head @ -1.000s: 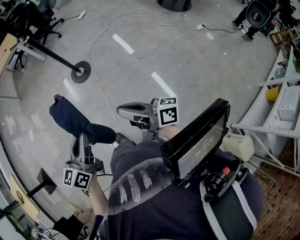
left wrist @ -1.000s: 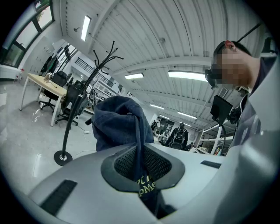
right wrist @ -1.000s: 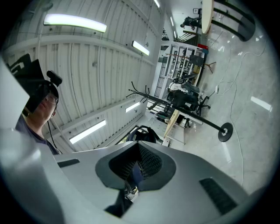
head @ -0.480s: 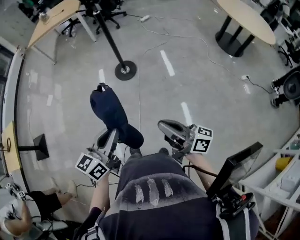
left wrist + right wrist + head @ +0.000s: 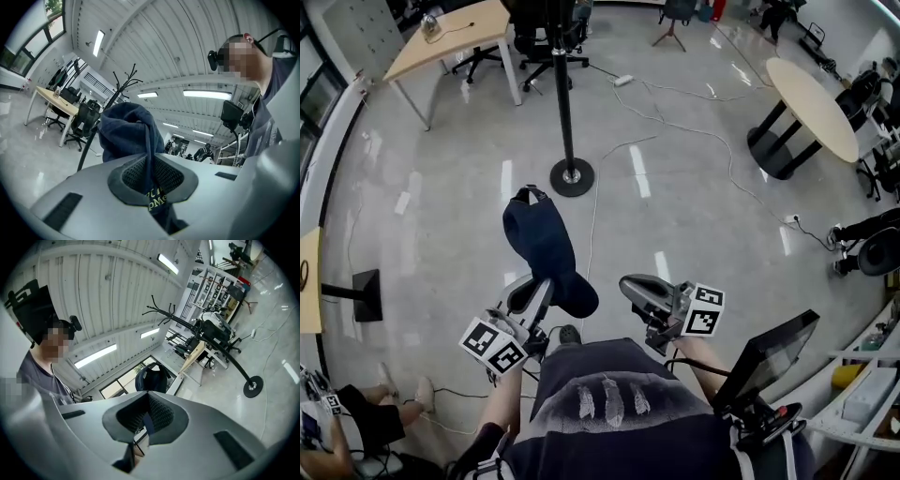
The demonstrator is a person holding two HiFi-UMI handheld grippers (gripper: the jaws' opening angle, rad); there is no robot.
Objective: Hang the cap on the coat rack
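A dark navy cap hangs upward from my left gripper, which is shut on its fabric near the brim. In the left gripper view the cap bulges out from between the pads of the left gripper, yellow lettering showing at the pinch. The black coat rack stands straight ahead on the floor on a round base; its branching hooks show beyond the cap. My right gripper is shut and holds nothing, beside the cap. From the right gripper view the cap and rack are visible.
A wooden desk with black office chairs stands behind the rack. A round table is at the right, and cables trail across the grey floor. A small black stand and a crouching person are at the left.
The view has swung round: the coat rack, first far off at the upper left, now stands straight ahead. Both grippers moved with the turn; the cap stays in the left one.
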